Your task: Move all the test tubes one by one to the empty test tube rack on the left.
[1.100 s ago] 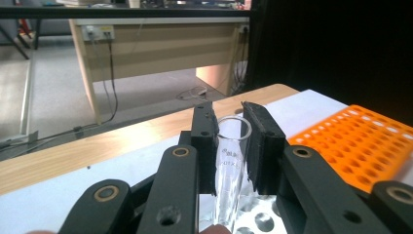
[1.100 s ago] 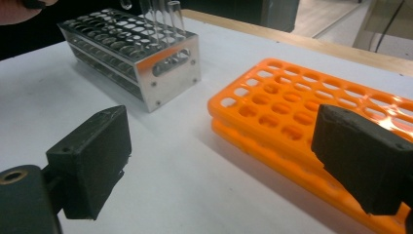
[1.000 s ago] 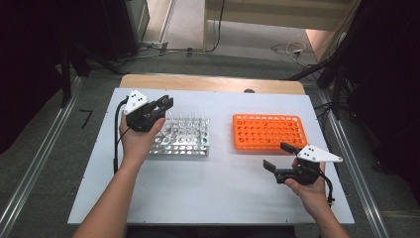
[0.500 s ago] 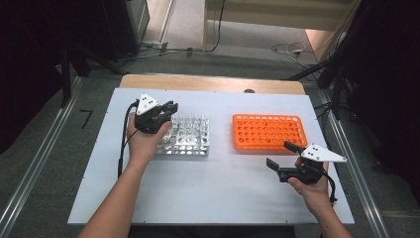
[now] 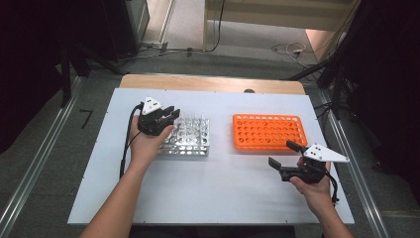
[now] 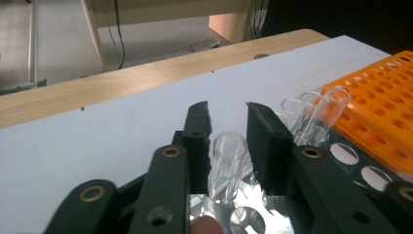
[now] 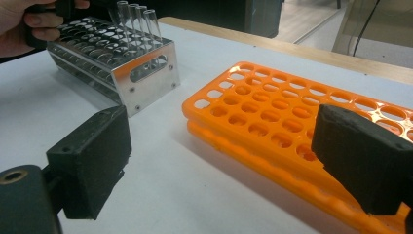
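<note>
left tongs (image 6: 228,122) just opening, loosely astride clear tube (image 6: 229,163) in metal rack (image 5: 190,141); right tongs (image 5: 282,154) released; orange rack (image 5: 267,131) empty, all transfers remain.

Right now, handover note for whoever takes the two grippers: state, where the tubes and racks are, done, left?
Left gripper: over the silver metal tube rack, jaws straddling a clear glass test tube that stands in the rack. The jaws have just been opening; a gap shows on each side of the tube, so no grip.
Right gripper: open, holding nothing, beside the near right end of the orange plastic tube rack.
Other clear tubes stand in the metal rack's far row.
Done: no tubes in the orange rack.
Left, probably: grip the tube, lift it out, move tubes to the orange rack.
</note>
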### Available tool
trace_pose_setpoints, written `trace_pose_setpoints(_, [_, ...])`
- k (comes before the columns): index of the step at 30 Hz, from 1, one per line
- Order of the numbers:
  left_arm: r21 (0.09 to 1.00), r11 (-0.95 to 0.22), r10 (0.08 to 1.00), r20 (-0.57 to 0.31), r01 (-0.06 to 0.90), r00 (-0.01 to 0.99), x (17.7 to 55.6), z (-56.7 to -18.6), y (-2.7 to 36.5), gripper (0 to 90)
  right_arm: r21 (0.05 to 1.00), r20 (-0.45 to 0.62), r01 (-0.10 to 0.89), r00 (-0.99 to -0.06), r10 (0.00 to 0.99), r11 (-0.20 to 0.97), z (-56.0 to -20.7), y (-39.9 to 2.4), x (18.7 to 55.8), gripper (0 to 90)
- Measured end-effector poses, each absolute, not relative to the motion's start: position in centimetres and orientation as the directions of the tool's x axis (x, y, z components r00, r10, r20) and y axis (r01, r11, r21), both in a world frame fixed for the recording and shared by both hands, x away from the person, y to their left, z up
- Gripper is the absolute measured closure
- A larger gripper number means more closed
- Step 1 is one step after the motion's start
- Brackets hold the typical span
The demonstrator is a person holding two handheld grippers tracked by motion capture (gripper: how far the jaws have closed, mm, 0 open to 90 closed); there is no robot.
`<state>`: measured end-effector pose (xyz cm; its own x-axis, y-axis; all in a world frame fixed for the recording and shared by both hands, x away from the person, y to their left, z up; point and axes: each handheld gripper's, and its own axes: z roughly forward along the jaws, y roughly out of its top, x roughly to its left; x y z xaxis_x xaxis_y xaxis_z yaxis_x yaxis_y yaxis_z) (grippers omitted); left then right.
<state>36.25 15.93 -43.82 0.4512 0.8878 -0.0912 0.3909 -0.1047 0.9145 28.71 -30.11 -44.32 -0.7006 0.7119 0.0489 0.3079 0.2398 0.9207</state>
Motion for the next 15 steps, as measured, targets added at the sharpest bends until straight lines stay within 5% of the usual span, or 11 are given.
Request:
trace_pose_setpoints(5, [0.924, -0.083, 0.880, -0.109, 0.375, 0.462, 35.6, -43.7, 16.2, 57.6, 0.920, 0.044, 0.309, -0.694, 0.718, 0.242, -44.5, -30.4, 28.9, 6.2])
trace_pose_setpoints(15, [0.947, -0.050, 0.849, -0.128, 0.318, 0.513, 31.1, -44.0, 17.2, 13.4, 0.921, 0.044, 0.314, -0.672, 0.739, 0.231, -44.6, -31.5, 28.9, 6.1])
